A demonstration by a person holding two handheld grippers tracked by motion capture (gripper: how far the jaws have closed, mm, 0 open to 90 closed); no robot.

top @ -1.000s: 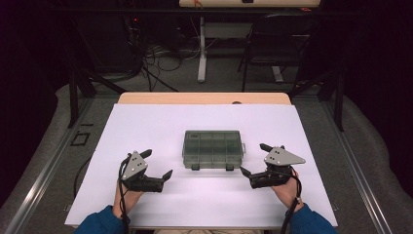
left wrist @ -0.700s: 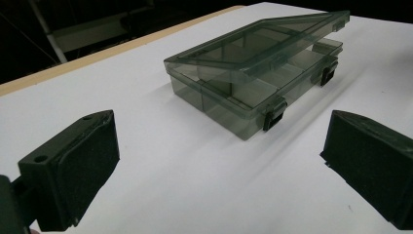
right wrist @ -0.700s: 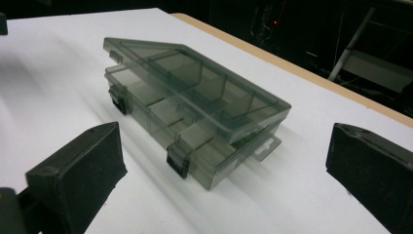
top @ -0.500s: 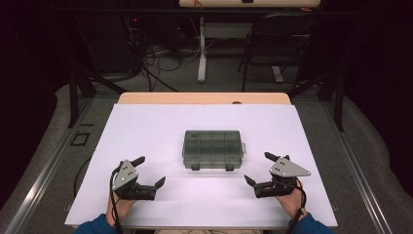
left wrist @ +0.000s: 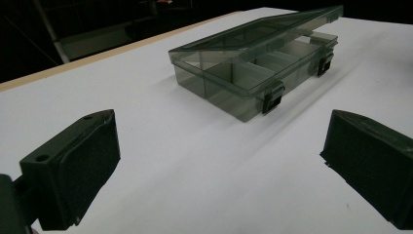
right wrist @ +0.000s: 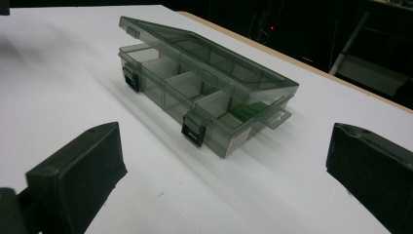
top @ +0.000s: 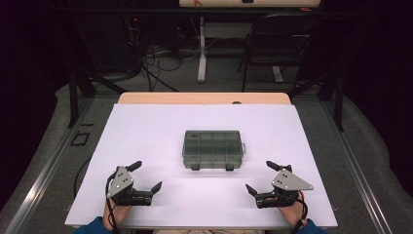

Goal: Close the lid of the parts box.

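Compartment box [top: 213, 149] on white table [top: 146, 126]

The desk [top: 146, 126] is covered by a plain white sheet, no pattern; along the far side from the organiser box [top: 213, 149] a light wood-coloured edge shows. The organiser box is translucent smoky grey-green, with pale dividers and two black latches [right wrist: 193, 130]; a patch of green shows inside one end compartment. The left gripper [top: 145, 176] is black with a grey plate on top. The right gripper [top: 261, 176] is black, its plate likewise grey. Sleeves are blue.
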